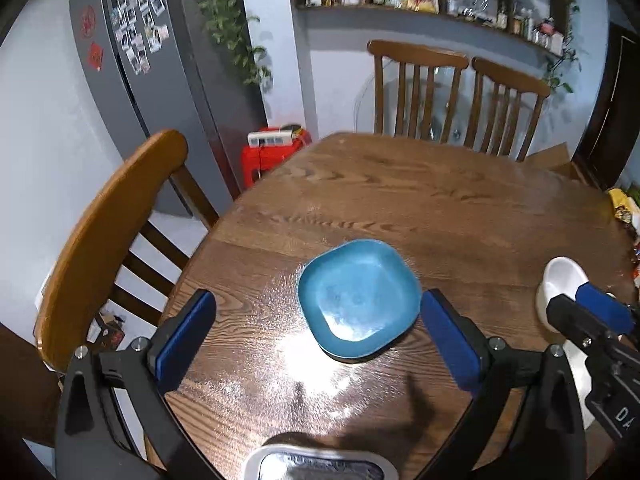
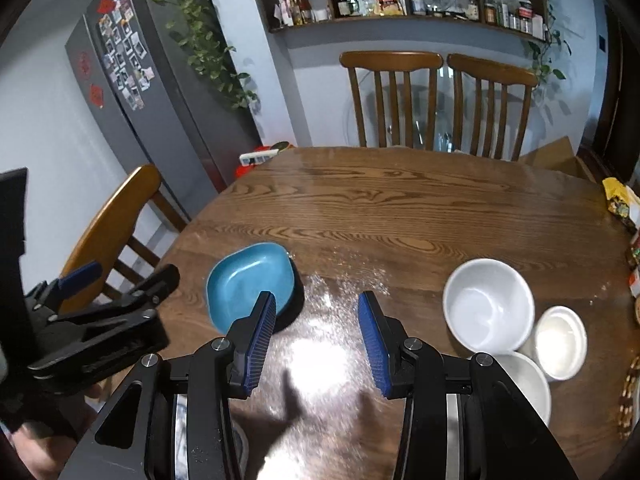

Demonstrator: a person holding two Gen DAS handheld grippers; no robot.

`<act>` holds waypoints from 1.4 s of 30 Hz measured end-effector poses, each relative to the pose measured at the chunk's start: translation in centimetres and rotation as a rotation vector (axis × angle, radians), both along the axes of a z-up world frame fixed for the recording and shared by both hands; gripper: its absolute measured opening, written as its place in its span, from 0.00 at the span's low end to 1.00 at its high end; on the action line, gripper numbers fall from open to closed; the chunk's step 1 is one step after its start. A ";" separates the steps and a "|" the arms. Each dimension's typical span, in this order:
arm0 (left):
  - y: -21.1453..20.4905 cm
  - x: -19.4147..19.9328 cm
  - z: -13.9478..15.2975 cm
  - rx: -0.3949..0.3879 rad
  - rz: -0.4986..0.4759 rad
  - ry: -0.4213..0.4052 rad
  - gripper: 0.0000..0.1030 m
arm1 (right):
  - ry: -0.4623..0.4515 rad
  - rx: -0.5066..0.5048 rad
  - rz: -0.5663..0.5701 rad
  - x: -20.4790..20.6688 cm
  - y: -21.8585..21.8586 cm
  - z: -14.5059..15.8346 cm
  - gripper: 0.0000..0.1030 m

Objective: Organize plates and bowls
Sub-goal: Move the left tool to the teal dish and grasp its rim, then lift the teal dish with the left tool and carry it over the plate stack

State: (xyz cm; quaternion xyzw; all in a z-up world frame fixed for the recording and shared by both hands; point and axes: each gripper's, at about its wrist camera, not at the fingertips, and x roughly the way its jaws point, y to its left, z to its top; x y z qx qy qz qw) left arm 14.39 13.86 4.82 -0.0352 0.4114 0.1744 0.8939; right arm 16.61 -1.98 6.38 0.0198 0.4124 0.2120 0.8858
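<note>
Home kitchen-dining room: wooden bench (image 2: pixel 400 216) ringed by wooden chairs (image 2: pixel 392 96); photo-covered refrigerator (image 2: pixel 132 80) left of the bench, pantry shelf (image 2: pixel 400 4) on the wall behind.

Each tool is black plastic, the left tool (image 1: pixel 318 334) and right tool (image 2: pixel 317 336) alike, with ribbed blue pads (image 2: pixel 262 344) and silver screws (image 2: pixel 221 345).

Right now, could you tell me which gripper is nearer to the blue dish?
Left. The left gripper hangs open right around the blue dish, one finger at its rim. The right gripper is open beside it, toward the white bowls.
</note>
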 end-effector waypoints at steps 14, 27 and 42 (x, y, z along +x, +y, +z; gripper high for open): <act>4.1 3.4 -7.8 -0.062 -0.008 0.198 0.94 | 0.200 -0.011 0.026 5.4 5.4 -8.2 0.42; 4.5 4.4 -11.5 -0.126 -0.053 0.280 0.38 | 0.252 -0.017 0.039 7.1 7.3 -12.0 0.32; 3.3 3.6 -11.1 -0.123 -0.135 0.259 0.14 | 0.274 -0.037 0.042 6.5 7.1 -12.3 0.11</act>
